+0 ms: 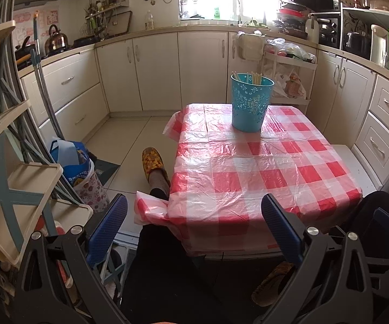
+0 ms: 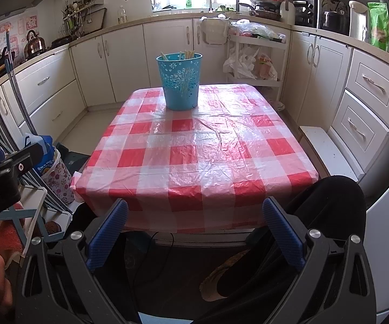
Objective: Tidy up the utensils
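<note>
A turquoise perforated bucket (image 1: pixel 251 104) stands upright at the far end of the table (image 1: pixel 248 178), with several wooden chopsticks (image 1: pixel 256 77) sticking up inside it. It also shows in the right wrist view (image 2: pixel 181 81), chopstick tips (image 2: pixel 188 53) above its rim. My left gripper (image 1: pixel 194 205) is open and empty, held near the table's front left corner. My right gripper (image 2: pixel 195 208) is open and empty, held just off the table's front edge (image 2: pixel 194 216). The left gripper's body shows at the right wrist view's left edge (image 2: pixel 2 172).
The table wears a red-and-white checked plastic cloth. White kitchen cabinets (image 2: pixel 167 51) ring the room. A folding rack (image 1: pixel 19 189) and a flowered bin with a blue bag (image 1: pixel 81 178) stand left. A white trolley (image 2: pixel 256 56) and step stool (image 2: pixel 327 148) stand right. The person's legs and slippers (image 1: pixel 154 167) are below.
</note>
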Action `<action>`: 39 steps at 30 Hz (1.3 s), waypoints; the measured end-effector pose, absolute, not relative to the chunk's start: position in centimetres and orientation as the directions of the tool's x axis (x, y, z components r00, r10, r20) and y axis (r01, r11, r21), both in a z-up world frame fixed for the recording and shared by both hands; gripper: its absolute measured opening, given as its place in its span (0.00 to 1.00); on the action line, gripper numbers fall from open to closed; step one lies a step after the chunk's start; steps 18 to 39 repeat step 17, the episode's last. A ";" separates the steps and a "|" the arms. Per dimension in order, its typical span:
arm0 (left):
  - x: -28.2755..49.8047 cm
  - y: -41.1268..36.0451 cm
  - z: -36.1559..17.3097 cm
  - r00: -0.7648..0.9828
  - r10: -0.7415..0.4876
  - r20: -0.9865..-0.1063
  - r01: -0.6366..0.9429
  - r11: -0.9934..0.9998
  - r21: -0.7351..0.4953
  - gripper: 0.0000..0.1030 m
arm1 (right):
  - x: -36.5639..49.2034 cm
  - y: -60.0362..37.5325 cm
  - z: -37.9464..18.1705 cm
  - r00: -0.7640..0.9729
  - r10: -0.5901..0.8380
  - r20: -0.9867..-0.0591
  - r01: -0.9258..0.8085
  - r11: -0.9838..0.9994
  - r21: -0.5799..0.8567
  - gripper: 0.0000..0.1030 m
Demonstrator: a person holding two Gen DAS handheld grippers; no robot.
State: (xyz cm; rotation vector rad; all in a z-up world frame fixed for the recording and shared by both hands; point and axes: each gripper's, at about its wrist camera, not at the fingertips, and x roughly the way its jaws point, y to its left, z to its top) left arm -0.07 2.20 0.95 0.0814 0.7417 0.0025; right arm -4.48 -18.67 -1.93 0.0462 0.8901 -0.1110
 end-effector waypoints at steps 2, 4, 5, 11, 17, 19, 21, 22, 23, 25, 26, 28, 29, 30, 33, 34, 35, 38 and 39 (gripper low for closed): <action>0.0 2.4 1.0 0.733 0.045 -0.679 0.011 0.997 0.077 0.93 | -4.4 -18.6 -1.9 0.627 -0.077 -0.775 0.116 0.993 -0.004 0.93; 0.2 2.2 0.9 0.730 0.041 -0.682 0.013 0.997 0.075 0.93 | -4.4 -18.6 -1.8 0.627 -0.076 -0.776 0.116 0.993 -0.004 0.93; 0.3 2.1 0.9 0.728 0.036 -0.684 0.017 0.997 0.070 0.93 | -4.5 -18.6 -1.8 0.626 -0.076 -0.776 0.116 0.993 -0.004 0.93; 0.7 2.2 0.5 0.712 0.037 -0.702 0.013 0.998 0.066 0.93 | -4.4 -18.6 -1.8 0.626 -0.076 -0.776 0.115 0.993 -0.004 0.93; 1.0 2.2 0.3 0.703 0.036 -0.710 0.013 0.998 0.063 0.93 | -4.5 -18.7 -1.8 0.624 -0.075 -0.778 0.114 0.993 -0.005 0.93; 1.0 2.2 0.3 0.703 0.036 -0.710 0.013 0.998 0.063 0.93 | -4.5 -18.7 -1.8 0.624 -0.075 -0.778 0.114 0.993 -0.005 0.93; 1.0 2.2 0.3 0.703 0.036 -0.710 0.013 0.998 0.063 0.93 | -4.5 -18.7 -1.8 0.624 -0.075 -0.778 0.114 0.993 -0.005 0.93; 1.0 2.2 0.3 0.703 0.036 -0.710 0.013 0.998 0.063 0.93 | -4.5 -18.7 -1.8 0.624 -0.075 -0.778 0.114 0.993 -0.005 0.93; 1.0 2.2 0.3 0.703 0.036 -0.710 0.013 0.998 0.063 0.93 | -4.5 -18.7 -1.8 0.624 -0.075 -0.778 0.114 0.993 -0.005 0.93; 1.0 2.2 0.3 0.703 0.036 -0.710 0.013 0.998 0.063 0.93 | -4.5 -18.7 -1.8 0.624 -0.075 -0.778 0.114 0.993 -0.005 0.93; 1.0 2.2 0.3 0.703 0.036 -0.710 0.013 0.998 0.063 0.93 | -4.5 -18.7 -1.8 0.624 -0.075 -0.778 0.114 0.993 -0.005 0.93; 1.0 2.2 0.3 0.703 0.036 -0.710 0.013 0.998 0.063 0.93 | -4.5 -18.7 -1.8 0.624 -0.075 -0.778 0.114 0.993 -0.005 0.93; 1.0 2.2 0.3 0.703 0.036 -0.710 0.013 0.998 0.063 0.93 | -4.5 -18.7 -1.8 0.624 -0.075 -0.778 0.114 0.993 -0.005 0.93; 1.0 2.2 0.3 0.703 0.036 -0.710 0.013 0.998 0.063 0.93 | -4.5 -18.7 -1.8 0.624 -0.075 -0.778 0.114 0.993 -0.005 0.93; 1.0 2.2 0.3 0.703 0.036 -0.710 0.013 0.998 0.063 0.93 | -4.5 -18.7 -1.8 0.624 -0.075 -0.778 0.114 0.993 -0.005 0.93; 1.0 2.2 0.3 0.703 0.036 -0.710 0.013 0.998 0.063 0.93 | -4.5 -18.7 -1.8 0.624 -0.075 -0.778 0.114 0.993 -0.005 0.93; 1.0 2.2 0.3 0.703 0.036 -0.710 0.013 0.998 0.063 0.93 | -4.5 -18.7 -1.8 0.624 -0.075 -0.778 0.114 0.993 -0.005 0.93; 1.0 2.2 0.3 0.703 0.036 -0.710 0.013 0.998 0.063 0.93 | -4.5 -18.7 -1.8 0.624 -0.075 -0.778 0.114 0.993 -0.005 0.93; 1.0 2.2 0.3 0.703 0.036 -0.710 0.013 0.998 0.063 0.93 | -4.5 -18.7 -1.8 0.624 -0.075 -0.778 0.114 0.993 -0.005 0.93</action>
